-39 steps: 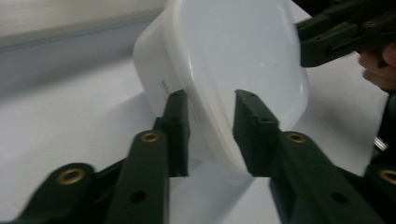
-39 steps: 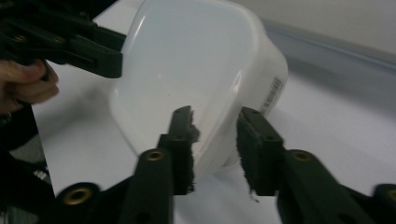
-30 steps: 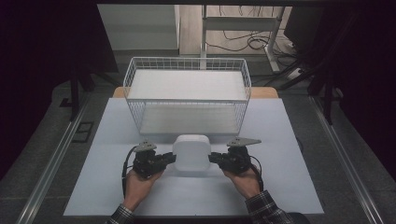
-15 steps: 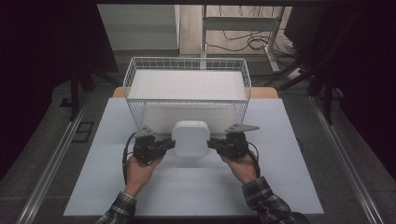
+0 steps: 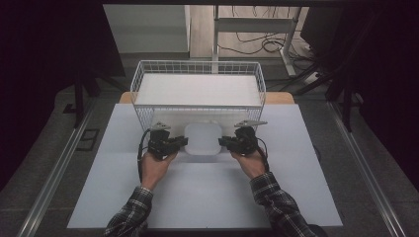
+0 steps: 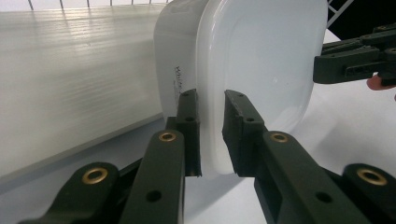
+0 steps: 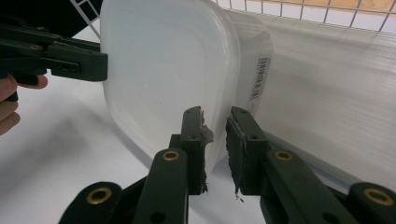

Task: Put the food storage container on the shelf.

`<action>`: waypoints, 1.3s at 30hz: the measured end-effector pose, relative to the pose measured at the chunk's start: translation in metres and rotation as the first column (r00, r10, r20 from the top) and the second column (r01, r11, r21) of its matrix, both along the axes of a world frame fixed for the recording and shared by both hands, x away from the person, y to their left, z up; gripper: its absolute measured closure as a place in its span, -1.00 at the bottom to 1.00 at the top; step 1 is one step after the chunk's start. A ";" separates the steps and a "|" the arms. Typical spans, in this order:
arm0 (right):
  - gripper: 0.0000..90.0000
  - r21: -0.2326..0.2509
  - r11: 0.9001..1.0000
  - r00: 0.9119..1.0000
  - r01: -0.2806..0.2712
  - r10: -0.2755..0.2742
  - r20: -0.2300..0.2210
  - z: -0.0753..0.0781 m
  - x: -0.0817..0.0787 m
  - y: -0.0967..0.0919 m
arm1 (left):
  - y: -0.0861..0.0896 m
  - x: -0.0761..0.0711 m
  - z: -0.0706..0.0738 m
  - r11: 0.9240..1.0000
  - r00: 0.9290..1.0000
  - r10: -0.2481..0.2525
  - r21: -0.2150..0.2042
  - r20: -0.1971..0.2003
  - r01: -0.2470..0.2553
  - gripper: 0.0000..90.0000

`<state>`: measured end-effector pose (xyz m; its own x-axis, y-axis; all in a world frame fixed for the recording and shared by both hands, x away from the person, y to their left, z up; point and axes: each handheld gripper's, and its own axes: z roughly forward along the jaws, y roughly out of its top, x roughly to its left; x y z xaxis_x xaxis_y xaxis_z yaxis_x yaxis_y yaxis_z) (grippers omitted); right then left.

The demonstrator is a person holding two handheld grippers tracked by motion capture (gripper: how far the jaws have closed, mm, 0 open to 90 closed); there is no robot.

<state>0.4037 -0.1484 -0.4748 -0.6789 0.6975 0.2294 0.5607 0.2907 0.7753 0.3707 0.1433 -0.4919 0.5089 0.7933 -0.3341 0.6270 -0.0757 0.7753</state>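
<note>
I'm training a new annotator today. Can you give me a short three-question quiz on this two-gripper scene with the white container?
1. True or false: the white container lies inside the wire basket.
2. Which grips the container's rim? A) left gripper alone B) right gripper alone C) both
3. Fill in: in the high view, the basket stands ____ the container, farther from the person.

Key: 1. False, it is in front of the basket, over the white tabletop. 2. C, one on each side edge. 3. behind.
</note>
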 end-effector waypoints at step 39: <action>0.98 -0.005 0.999 0.993 -0.035 0.035 0.113 0.008 -0.005 0.002 | 0.004 -0.031 0.011 0.999 0.987 -0.043 0.036 0.155 0.038 -0.66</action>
